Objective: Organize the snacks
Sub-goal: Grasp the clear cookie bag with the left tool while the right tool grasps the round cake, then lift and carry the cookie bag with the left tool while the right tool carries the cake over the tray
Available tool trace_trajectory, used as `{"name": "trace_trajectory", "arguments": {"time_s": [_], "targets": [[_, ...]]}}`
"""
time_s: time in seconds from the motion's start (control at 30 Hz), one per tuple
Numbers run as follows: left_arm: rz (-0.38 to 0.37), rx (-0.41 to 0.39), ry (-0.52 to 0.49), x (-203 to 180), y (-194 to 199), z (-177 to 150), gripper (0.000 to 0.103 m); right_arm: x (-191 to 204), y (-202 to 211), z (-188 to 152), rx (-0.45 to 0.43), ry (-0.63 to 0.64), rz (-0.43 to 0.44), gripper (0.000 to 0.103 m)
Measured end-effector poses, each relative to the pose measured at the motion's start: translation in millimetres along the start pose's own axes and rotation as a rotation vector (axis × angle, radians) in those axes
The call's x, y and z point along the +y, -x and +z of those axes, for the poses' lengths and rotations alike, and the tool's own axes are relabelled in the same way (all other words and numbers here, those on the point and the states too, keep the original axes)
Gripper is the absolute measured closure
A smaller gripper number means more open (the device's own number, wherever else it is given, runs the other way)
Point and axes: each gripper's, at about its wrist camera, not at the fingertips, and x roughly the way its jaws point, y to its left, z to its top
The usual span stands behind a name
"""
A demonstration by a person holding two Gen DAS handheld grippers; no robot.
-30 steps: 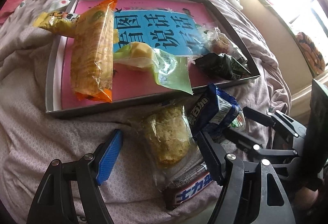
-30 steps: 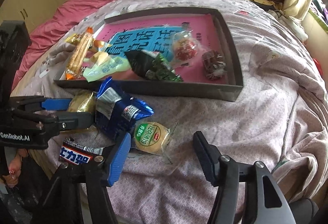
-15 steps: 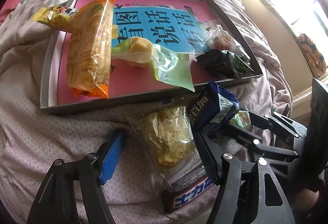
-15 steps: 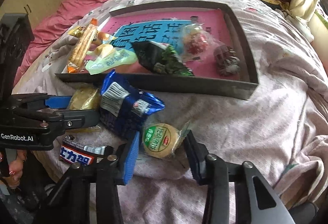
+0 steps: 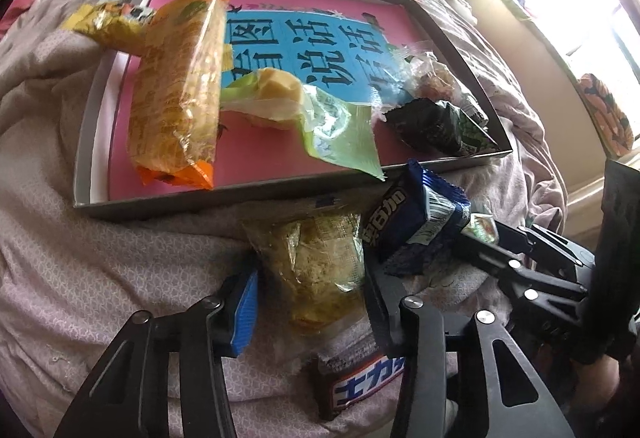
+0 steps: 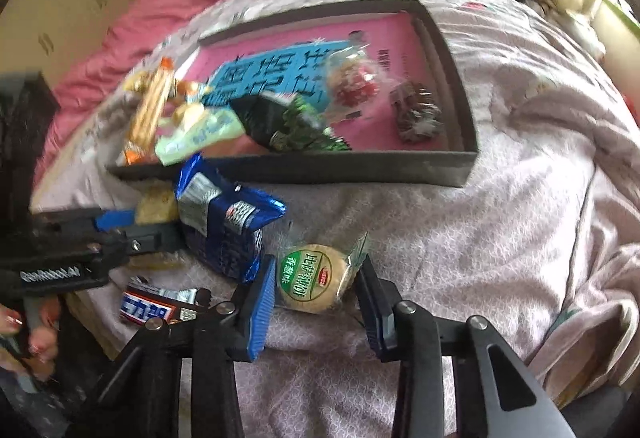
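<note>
The round green-labelled biscuit [image 6: 310, 277] lies on the bed just at 6 o'clock of the tray [image 6: 360, 167], between our right gripper [image 6: 316, 294]'s parted fingers, which must next close, while our left gripper [image 5: 310, 296] straddles, unclamped, the clear-wrapped pastry [image 5: 320, 270].

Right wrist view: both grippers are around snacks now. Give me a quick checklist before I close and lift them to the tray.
1. Round cracker between the right gripper fingers: ok, jaws open on either side.
2. Clear-wrapped pastry between the left gripper fingers: ok, jaws open.
3. Blue packet clear of the left grasp: not ok, it lies against the right-hand finger and may get pinched.
4. Chocolate bar clear of the pastry: cannot tell, the wrapper seems to overlap it.
5. Free space in the tray: ok, bare pink floor near the front wall.
</note>
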Motion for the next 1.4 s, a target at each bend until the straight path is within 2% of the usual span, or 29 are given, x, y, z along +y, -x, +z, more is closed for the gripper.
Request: {"name": "trace_trajectory", "arguments": {"time_s": [0.13, 0.43, 0.63, 1.1, 1.4], "targets": [[-0.018, -0.009, 0.008, 2, 6, -2, 0.058, -5, 10, 1, -0.026, -0.028, 0.012, 0.064], [-0.049, -0.070, 0.041, 14, 33, -2, 0.058, 4, 36, 7, -0.120, 0.008, -0.002, 0.064], [-0.051, -0.122, 0.050, 19, 49, 0, 0.058, 4, 40, 10, -0.133, 0.007, -0.012, 0.064], [0.028, -0.258, 0.064, 36, 86, 9, 0.058, 7, 58, 17, -0.203, 0.015, -0.024, 0.064], [0.066, -0.311, 0.086, 45, 98, 17, 0.058, 2, 71, 23, -0.247, -0.006, -0.025, 0.064]]}}
